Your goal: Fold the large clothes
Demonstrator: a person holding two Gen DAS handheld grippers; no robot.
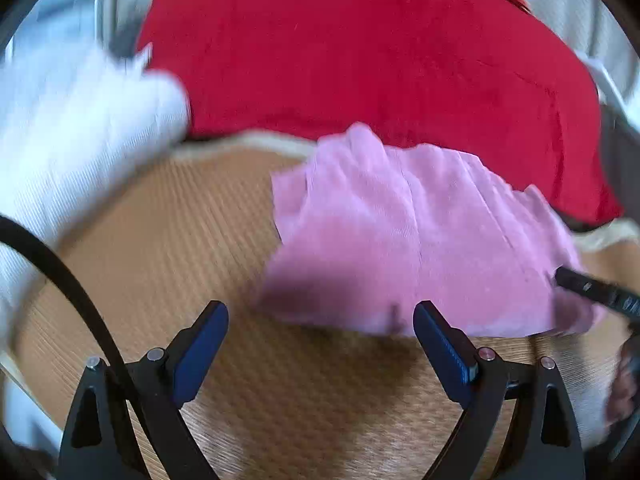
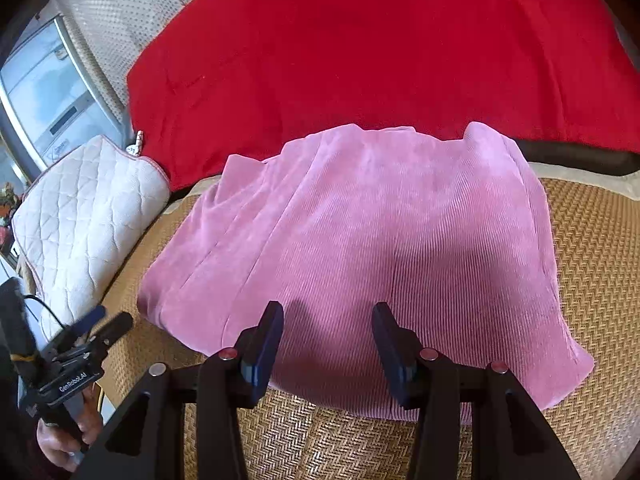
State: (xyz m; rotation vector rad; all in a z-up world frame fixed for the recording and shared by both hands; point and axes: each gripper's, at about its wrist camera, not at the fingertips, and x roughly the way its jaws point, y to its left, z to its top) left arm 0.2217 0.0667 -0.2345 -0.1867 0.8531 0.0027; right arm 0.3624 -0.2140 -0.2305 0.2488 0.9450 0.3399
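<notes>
Folded garment (image 2: pixel 360 248) lies on the woven mat (image 2: pixel 592 264), near the middle. Behind it, at the far side, a large cloth (image 2: pixel 380 52) spreads over the backrest. To the left of the garment, a quilted cushion (image 2: pixel 88 224) rests at the mat's left edge. The right gripper (image 2: pixel 328 344) hangs above the garment's near edge; the left gripper (image 1: pixel 320 344) hangs over bare mat, near-left of the garment.

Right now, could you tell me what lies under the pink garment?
The pink garment rests on the woven mat, its far edge near the red fabric. Anything beneath its middle is covered.
</notes>
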